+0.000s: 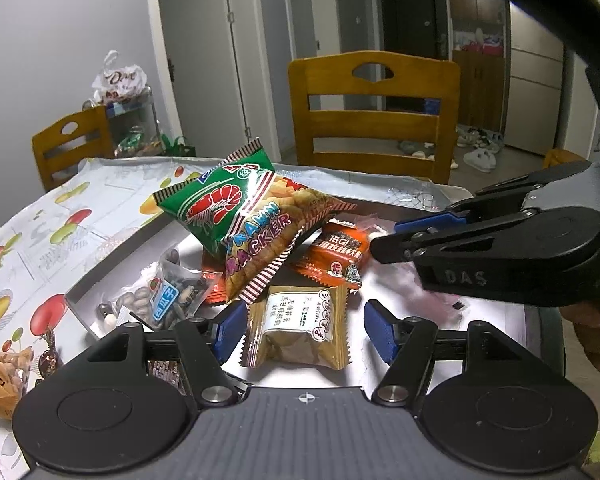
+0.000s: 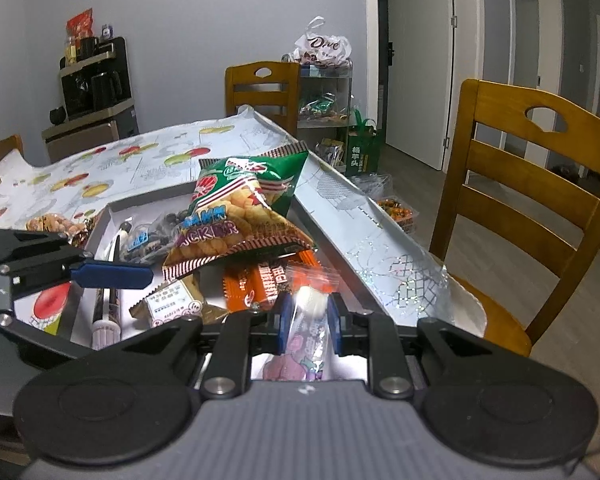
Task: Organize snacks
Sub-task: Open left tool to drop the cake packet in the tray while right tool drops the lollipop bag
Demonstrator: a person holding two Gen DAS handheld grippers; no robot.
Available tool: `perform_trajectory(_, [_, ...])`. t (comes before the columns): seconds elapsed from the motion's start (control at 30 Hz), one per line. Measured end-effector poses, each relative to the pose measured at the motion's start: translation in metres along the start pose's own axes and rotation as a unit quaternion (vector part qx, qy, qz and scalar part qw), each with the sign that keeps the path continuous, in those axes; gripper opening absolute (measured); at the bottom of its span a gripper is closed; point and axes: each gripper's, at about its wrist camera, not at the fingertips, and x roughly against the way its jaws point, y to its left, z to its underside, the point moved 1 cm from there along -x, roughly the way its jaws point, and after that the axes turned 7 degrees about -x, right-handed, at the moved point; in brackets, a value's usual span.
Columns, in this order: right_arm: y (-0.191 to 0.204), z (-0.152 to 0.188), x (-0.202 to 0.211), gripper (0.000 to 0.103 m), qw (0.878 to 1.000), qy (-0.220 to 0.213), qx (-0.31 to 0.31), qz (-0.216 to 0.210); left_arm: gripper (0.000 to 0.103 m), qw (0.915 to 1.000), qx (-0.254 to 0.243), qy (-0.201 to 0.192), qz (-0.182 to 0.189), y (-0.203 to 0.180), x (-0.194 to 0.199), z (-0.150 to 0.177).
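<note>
Right jaws: nearly closed, the right gripper (image 2: pixel 309 322) is clamped around a clear sweet packet (image 2: pixel 306 332) with purple print; its blue pads are seen pressing both sides, so the packet is judged to be held.
Left jaws: the left gripper (image 1: pixel 300 330) is held open with nothing between the pads; a tan cake packet (image 1: pixel 298 328) lies flat just beyond the gap, untouched.
Why so held: the sweet packet is kept low over the near edge of the box, probably to be laid down among the other snacks.
Box: a shallow grey box (image 1: pixel 100 270) is set on the table, near its front edge, and serves as the collecting place.
Pile in the box: a green prawn cracker bag (image 1: pixel 246 216) is propped on top, tilted, resting on an orange packet (image 1: pixel 338 254); a clear bag of seeds (image 1: pixel 170 296) lies toward the box's left wall.
Outside the box: a bag of peanuts (image 1: pixel 0 378) and a dark wrapped sweet (image 1: pixel 50 354) lie on the tablecloth (image 1: pixel 40 216) by the box's left side, judged as not yet sorted.
Beyond the table: a wooden chair (image 1: pixel 374 114) stands at the far edge.
</note>
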Motion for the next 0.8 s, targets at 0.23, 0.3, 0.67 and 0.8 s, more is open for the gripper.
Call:
perform_trajectory(0.23, [0.003, 0.002, 0.002, 0.048, 1.000, -0.003, 0.015, -0.003, 0.069, 1.0000, 0.003, 0.001, 0.001, 0.000, -0.001, 0.001])
perform_trajectory(0.3, [0.003, 0.002, 0.003, 0.050, 1.000, -0.003, 0.013, -0.004, 0.074, 1.0000, 0.003, 0.000, 0.000, 0.001, 0.000, 0.001])
perform_trajectory(0.67, [0.000, 0.003, 0.019, 0.075, 1.000, -0.012, -0.002, -0.019, 0.091, 0.9999, 0.014, -0.001, -0.001, 0.004, 0.004, 0.003])
perform_trajectory(0.8, [-0.003, 0.004, 0.028, 0.081, 0.999, -0.020, -0.005, -0.027, 0.093, 0.9998, 0.018, -0.005, -0.002, 0.005, 0.009, 0.003])
